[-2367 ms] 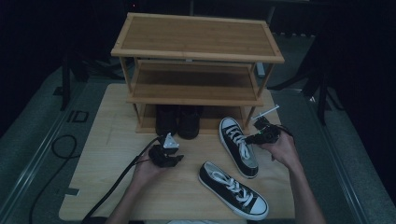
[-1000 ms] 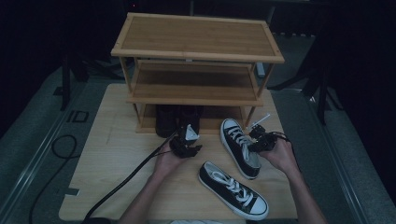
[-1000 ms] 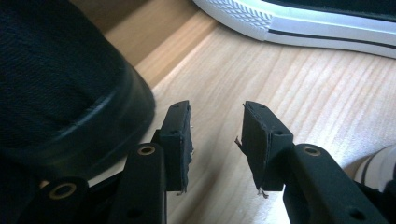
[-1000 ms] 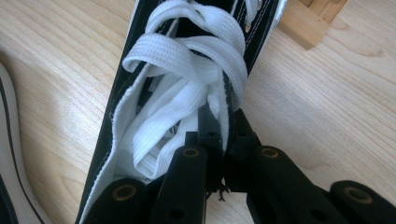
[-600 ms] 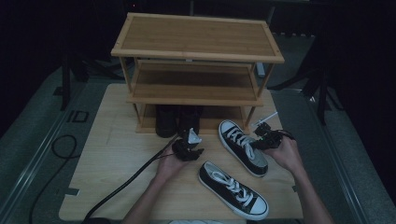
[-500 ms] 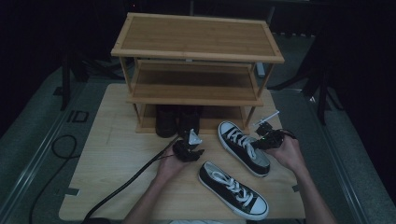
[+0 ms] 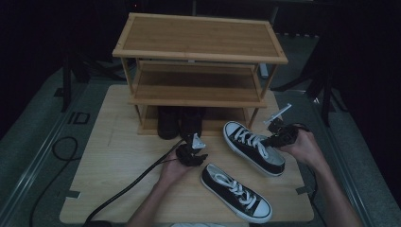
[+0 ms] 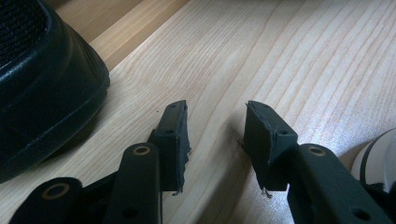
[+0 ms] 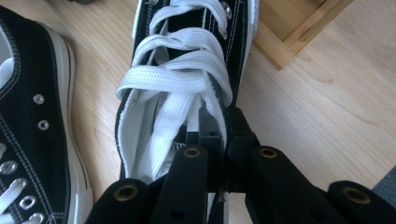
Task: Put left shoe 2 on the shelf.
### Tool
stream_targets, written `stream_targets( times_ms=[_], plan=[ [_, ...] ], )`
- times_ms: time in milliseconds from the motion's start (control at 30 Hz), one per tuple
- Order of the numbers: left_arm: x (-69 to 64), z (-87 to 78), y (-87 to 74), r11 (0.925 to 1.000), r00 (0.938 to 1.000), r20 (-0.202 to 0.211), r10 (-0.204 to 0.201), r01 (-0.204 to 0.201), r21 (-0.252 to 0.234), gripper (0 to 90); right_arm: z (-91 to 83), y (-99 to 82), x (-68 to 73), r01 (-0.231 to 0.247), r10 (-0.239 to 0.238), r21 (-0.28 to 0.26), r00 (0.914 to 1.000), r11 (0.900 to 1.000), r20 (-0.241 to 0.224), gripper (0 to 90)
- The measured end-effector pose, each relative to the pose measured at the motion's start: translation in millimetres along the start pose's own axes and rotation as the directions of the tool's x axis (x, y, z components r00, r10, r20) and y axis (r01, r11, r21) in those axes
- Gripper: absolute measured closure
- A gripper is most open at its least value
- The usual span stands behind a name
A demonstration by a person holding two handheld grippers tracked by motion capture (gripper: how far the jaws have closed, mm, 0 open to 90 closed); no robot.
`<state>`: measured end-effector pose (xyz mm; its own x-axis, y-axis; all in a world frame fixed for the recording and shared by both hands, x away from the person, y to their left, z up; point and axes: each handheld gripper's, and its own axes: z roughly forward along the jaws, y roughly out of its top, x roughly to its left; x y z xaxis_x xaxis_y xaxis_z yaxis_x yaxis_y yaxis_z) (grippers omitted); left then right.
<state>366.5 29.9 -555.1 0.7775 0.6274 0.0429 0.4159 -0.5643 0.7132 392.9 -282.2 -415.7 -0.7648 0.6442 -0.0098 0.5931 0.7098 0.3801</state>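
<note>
Lifted off its earlier spot, the far sneaker (image 7: 253, 147) now sits higher and tilted in the right gripper (image 7: 276, 138), heel end raised. Nearest the person, the other sneaker (image 7: 235, 191) lies flat on the worktop (image 7: 118, 179), untouched. Beyond it, the left gripper (image 7: 191, 153) has just been spreading its jaws, and they stand wide apart over bare wood with nothing between them. In the right gripper view, the jaws are clamped tight on the shoe's collar beside the white laces (image 9: 182, 88). Farther back, dark shoes (image 7: 180, 122) already fill part of the shoe rack's (image 7: 198, 52) bottom tier, so this sneaker is probably headed for a shelf.
</note>
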Motion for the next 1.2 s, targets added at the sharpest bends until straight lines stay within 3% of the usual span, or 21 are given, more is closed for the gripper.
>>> stream_targets(
  times_ms=[300, 1200],
  plan=[
    [0.1, 2.9, -2.7, 0.9987, 0.9987, 0.032, -0.040, 0.041, -0.031, 58.7, -21.8, 10.0, 2.9, 0.042, -0.042, -0.006, 0.9988, 0.9991, -0.025, 88.4],
    [0.7, 2.5, -4.7, 0.9985, 0.9986, 0.040, -0.034, 0.036, -0.040, 57.7, -57.4, 47.1, 22.4, 0.118, -0.122, -0.065, 0.9901, 0.9909, -0.069, 88.4]
  ],
)
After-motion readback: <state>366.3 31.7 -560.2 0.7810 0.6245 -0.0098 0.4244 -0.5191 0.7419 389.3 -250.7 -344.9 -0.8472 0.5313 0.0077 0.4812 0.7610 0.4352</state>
